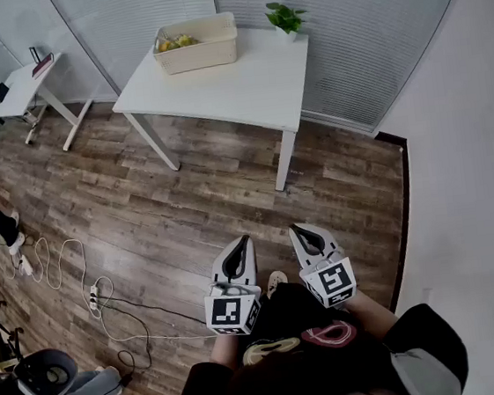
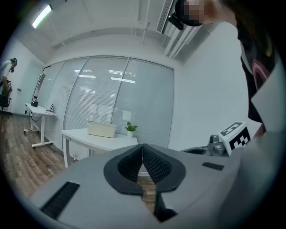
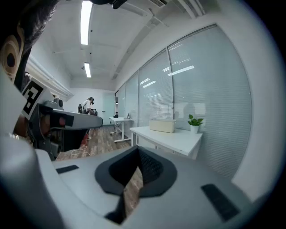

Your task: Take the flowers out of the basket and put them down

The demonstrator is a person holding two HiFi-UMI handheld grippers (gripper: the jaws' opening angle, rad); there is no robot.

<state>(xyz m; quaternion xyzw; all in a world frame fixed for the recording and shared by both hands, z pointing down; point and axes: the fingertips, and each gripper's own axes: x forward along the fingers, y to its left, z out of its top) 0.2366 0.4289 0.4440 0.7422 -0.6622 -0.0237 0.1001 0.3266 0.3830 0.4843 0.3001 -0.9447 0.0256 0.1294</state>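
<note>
A cream basket (image 1: 197,45) stands on the far left part of a white table (image 1: 243,86), with yellow flowers (image 1: 173,43) showing inside it. Both grippers hang far from the table, close to my body over the wood floor. My left gripper (image 1: 243,241) is shut and empty, its jaws meeting at the tips. Beside it my right gripper (image 1: 298,230) is shut and empty too. The left gripper view looks past its closed gripper (image 2: 143,147) at the distant basket (image 2: 102,129). In the right gripper view the shut gripper (image 3: 137,151) points toward the basket (image 3: 162,125) and table (image 3: 167,136).
A small potted plant (image 1: 285,18) stands on the table's far right corner. A second white desk (image 1: 20,90) is at the back left. Cables and a power strip (image 1: 93,296) lie on the floor at left, near grey equipment (image 1: 38,384). Glass partitions with blinds run behind the table.
</note>
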